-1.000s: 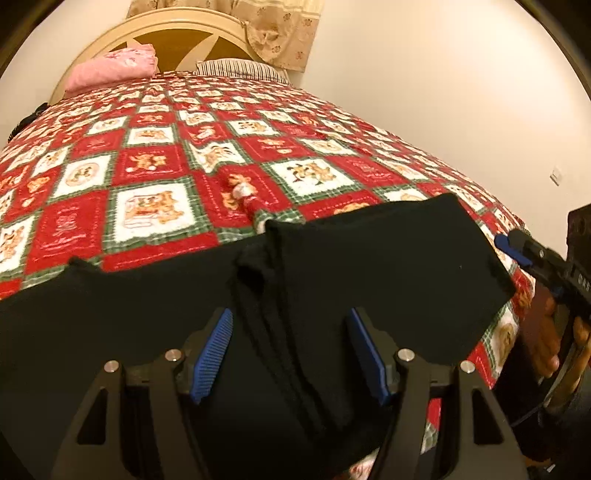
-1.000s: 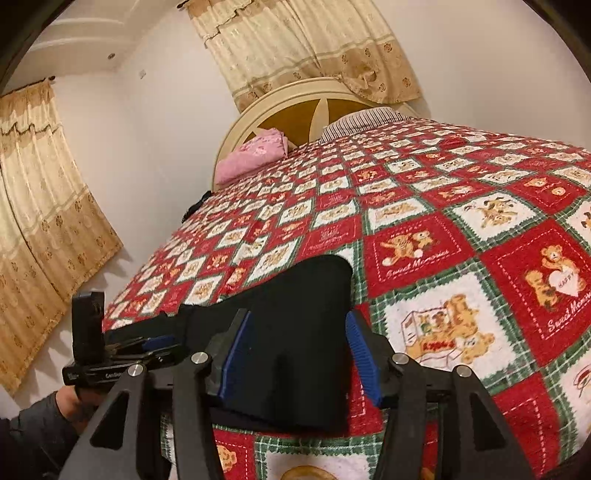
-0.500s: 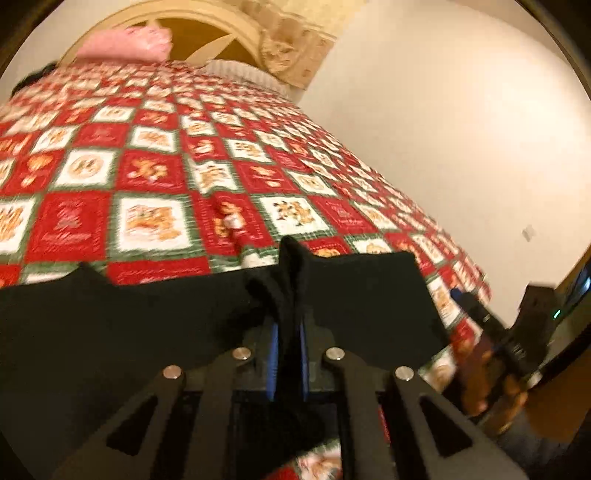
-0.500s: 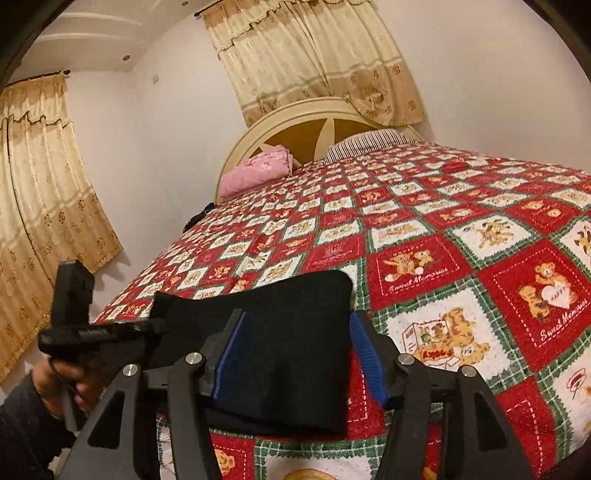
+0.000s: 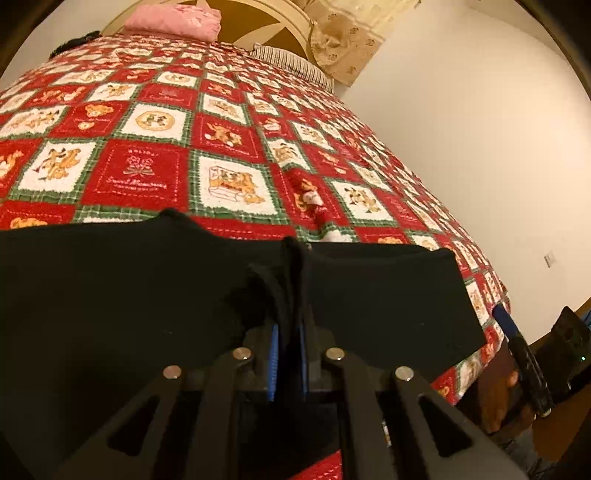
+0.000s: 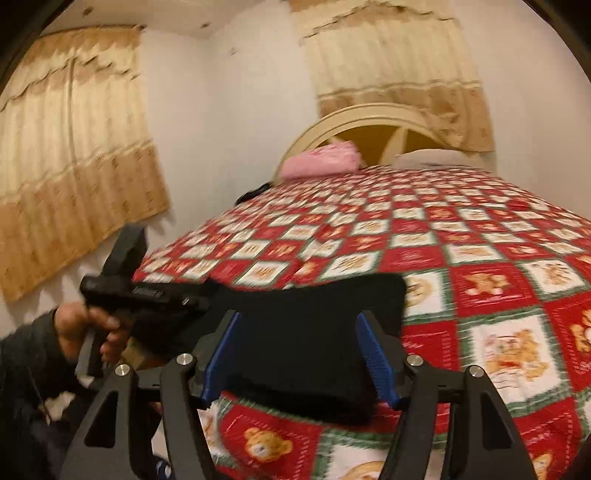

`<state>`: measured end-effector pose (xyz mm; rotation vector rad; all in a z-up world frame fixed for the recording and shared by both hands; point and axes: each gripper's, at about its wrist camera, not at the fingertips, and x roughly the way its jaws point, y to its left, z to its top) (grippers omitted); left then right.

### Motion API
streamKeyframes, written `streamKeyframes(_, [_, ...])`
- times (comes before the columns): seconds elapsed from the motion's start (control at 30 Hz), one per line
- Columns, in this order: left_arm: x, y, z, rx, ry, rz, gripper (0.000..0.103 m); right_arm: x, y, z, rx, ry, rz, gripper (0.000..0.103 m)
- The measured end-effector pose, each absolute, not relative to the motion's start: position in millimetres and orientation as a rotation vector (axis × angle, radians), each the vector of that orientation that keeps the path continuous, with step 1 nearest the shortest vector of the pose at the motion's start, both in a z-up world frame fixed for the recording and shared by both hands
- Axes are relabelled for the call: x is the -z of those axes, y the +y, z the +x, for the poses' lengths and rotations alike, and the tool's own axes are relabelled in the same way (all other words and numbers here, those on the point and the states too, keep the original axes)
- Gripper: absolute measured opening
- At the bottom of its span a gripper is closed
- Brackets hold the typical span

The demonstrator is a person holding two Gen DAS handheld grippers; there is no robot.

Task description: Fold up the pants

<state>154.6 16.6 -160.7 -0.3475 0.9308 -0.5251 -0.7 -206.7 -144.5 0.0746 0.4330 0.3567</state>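
Black pants (image 5: 110, 295) lie flat along the near edge of the bed. My left gripper (image 5: 287, 343) is shut on a raised pleat of the pants near their middle, blue pads pinching the cloth. In the right wrist view the pants' end (image 6: 314, 332) lies between the open fingers of my right gripper (image 6: 301, 354), which hovers at the bed edge and holds nothing. The left gripper (image 6: 147, 299) shows at the left of that view, held in a hand. The right gripper (image 5: 524, 358) shows at the right edge of the left wrist view.
The bed has a red, green and white patchwork quilt (image 5: 221, 147) with bear pictures. A pink pillow (image 5: 173, 22) and a striped pillow (image 5: 291, 62) lie at the cream headboard (image 6: 373, 122). Curtains (image 6: 74, 147) hang at the left; a white wall (image 5: 480, 147) stands at the right.
My left gripper went from open over the pants to shut on a pleat of them and now holds it. The right gripper stayed open and shifted slightly; its view is blurred.
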Motion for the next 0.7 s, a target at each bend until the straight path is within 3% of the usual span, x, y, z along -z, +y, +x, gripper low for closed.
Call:
streamKeyframes(0.13, [159, 23, 155, 0.515, 0.912, -0.349, 0.01, 151, -195, 2, -0.386, 0.477, 0.036, 0.066])
streamKeyframes(0.3, [171, 19, 155, 0.498, 0.925, -0.312, 0.013, 177, -207, 29, -0.333, 0.67, 0.094, 0.066])
streamKeyframes(0.43, [166, 17, 148, 0.491, 0.898, -0.266, 0.018, 175, -204, 26, -0.337, 0.66, 0.059, 0.066])
streamKeyframes(0.57, [149, 18, 123, 0.452, 0.814, -0.159, 0.051, 167, -194, 15, -0.33, 0.613, 0.001, 0.066])
streamKeyframes(0.7, [141, 6, 99, 0.469, 0.739, -0.047, 0.062, 160, -176, 4, -0.398, 0.584, -0.059, 0.066])
